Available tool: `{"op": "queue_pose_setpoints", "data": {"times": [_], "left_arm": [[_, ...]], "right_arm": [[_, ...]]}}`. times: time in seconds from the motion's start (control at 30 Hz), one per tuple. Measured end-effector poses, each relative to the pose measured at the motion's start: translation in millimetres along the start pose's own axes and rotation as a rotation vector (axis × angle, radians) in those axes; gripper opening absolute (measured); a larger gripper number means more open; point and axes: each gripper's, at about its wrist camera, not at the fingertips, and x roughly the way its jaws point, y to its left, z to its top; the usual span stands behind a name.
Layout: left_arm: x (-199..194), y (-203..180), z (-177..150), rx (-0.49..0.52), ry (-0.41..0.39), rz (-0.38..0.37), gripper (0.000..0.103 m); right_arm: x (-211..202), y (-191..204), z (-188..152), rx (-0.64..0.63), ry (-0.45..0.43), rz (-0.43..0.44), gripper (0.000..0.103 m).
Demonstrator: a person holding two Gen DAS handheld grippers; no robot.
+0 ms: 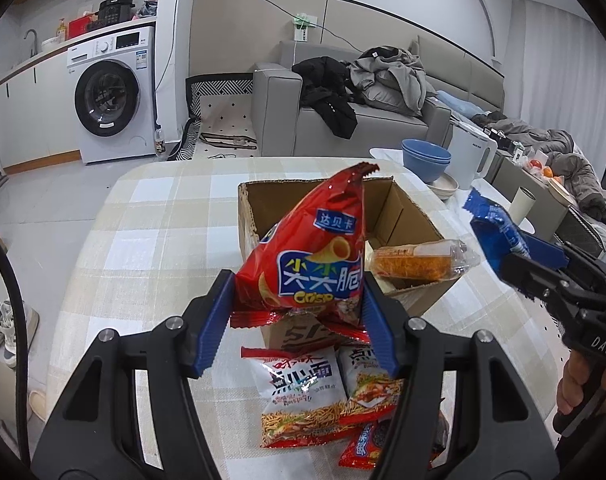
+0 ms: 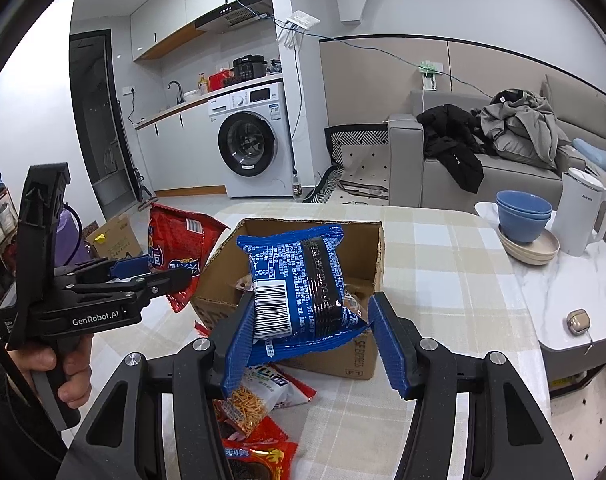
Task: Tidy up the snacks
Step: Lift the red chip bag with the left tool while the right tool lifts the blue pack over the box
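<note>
My left claw [image 1: 299, 316] grips the red crisp bag [image 1: 315, 256] mid-frame, right claw [image 2: 309, 340] grips the blue packet [image 2: 299, 284], both held over the cardboard box [image 1: 407, 216] on the counter [image 1: 143, 240]; I should centre each above the opening and lower before releasing.

Blue bowls [image 2: 523, 216] are being stacked beside a white kettle [image 2: 581, 216] at two o'clock; clothes [image 1: 387, 76] are being piled on a sofa [image 1: 287, 128].

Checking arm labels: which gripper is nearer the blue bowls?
Right. The right gripper, holding a blue packet, is on the bowls' side; the left gripper is farther, across the box.
</note>
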Motion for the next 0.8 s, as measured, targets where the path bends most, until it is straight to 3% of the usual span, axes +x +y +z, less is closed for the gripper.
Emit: {"op": "queue_pose_setpoints", "data": {"times": [0.8], "left_arm": [[54, -6, 20, 0.019, 0.046, 0.038, 0.059]], "right_arm": [[53, 12, 23, -0.039, 0.051, -0.014, 0.057]]}}
